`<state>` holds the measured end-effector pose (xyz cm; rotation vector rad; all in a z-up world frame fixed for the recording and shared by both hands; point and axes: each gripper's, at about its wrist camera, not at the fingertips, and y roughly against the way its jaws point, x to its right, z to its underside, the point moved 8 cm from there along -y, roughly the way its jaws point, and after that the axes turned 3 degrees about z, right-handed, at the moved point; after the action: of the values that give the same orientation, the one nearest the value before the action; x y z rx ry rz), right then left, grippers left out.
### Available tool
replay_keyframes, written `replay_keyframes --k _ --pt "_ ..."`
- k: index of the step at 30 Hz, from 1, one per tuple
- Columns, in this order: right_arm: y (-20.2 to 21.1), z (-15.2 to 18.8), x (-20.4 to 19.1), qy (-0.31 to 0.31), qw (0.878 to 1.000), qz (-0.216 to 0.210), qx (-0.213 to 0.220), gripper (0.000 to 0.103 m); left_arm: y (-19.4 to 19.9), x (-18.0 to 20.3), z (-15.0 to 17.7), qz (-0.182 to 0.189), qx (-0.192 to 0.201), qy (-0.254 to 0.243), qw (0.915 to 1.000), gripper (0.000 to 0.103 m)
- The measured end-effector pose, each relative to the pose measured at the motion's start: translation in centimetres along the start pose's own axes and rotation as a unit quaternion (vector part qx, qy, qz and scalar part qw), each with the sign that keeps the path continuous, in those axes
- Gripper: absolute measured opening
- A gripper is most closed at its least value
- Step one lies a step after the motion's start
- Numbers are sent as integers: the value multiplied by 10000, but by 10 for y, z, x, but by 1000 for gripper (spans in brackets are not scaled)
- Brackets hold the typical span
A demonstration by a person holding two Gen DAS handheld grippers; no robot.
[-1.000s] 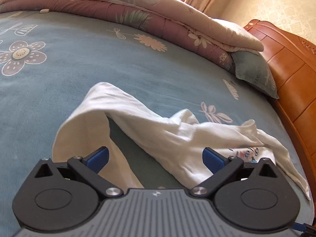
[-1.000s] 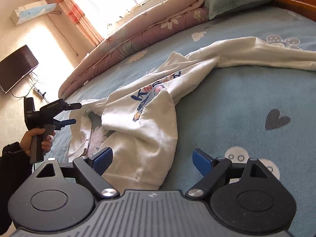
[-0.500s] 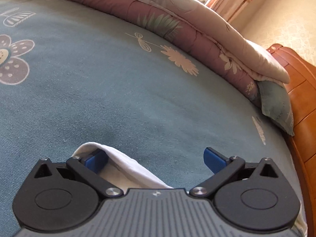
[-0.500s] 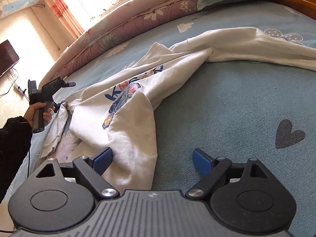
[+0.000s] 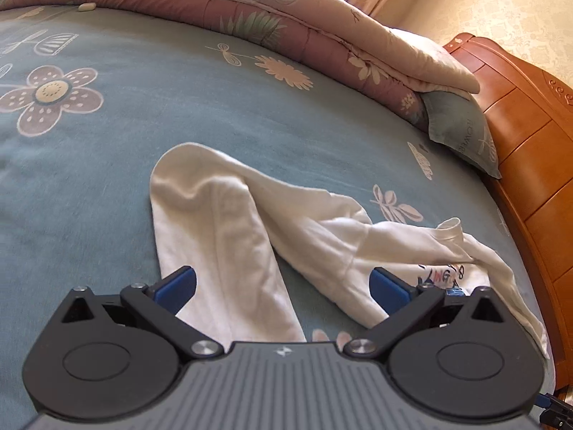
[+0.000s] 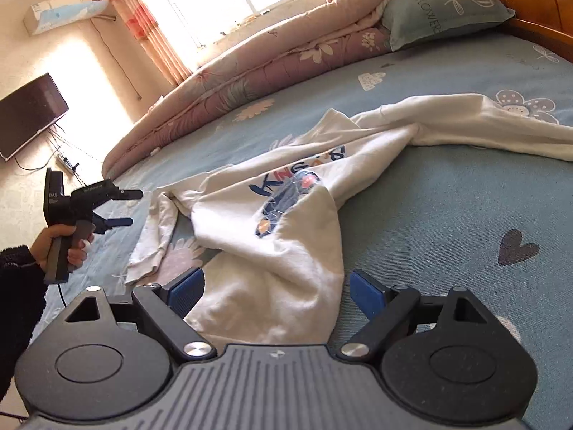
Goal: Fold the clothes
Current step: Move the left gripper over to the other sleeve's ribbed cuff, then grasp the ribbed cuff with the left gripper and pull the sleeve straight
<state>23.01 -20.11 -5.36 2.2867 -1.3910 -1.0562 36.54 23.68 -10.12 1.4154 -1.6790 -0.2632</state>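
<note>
1. Right wrist view shows the white shirt (image 6: 286, 215) lying crumpled on the bed (image 6: 447, 215), just ahead of the right gripper (image 6: 275, 290), whose jaws are wide apart and hold nothing
2. Left gripper (image 5: 283, 286) hangs over one long sleeve (image 5: 229, 236), jaws apart too, empty
3. No neat fold shows yet, so I think almost all the folding is left

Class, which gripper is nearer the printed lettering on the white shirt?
Likely the right. The right gripper faces the lettering across the shirt; the left gripper hangs off its far edge.
</note>
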Motion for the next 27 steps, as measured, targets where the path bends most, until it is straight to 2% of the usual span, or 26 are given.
replay_keyframes --k 5,8,11,15,17,23,25,27 --pt "39 8 -25 162 9995 -190 173 92 17 -15 51 174 128 840 9962 102" --pt "60 13 -35 244 9990 -251 271 92 20 -26 75 351 235 1324 9903 102" --pt "75 20 -38 271 9989 -186 348 93 17 -36 88 693 365 1700 9823 102" --pt "75 29 -34 174 9995 65 262 93 8 -46 78 1056 579 1887 9746 102" --pt "73 28 -35 246 9991 184 304 93 -1 -51 68 1117 632 1964 9721 102" --pt "52 22 -43 261 9992 198 223 93 -21 -45 50 981 681 1671 9787 101" --pt "43 25 -48 238 9995 135 129 93 -16 -40 61 1168 582 1596 9785 96" --pt "36 29 -52 345 9993 115 14 93 -12 -34 75 1401 426 1480 9781 83"
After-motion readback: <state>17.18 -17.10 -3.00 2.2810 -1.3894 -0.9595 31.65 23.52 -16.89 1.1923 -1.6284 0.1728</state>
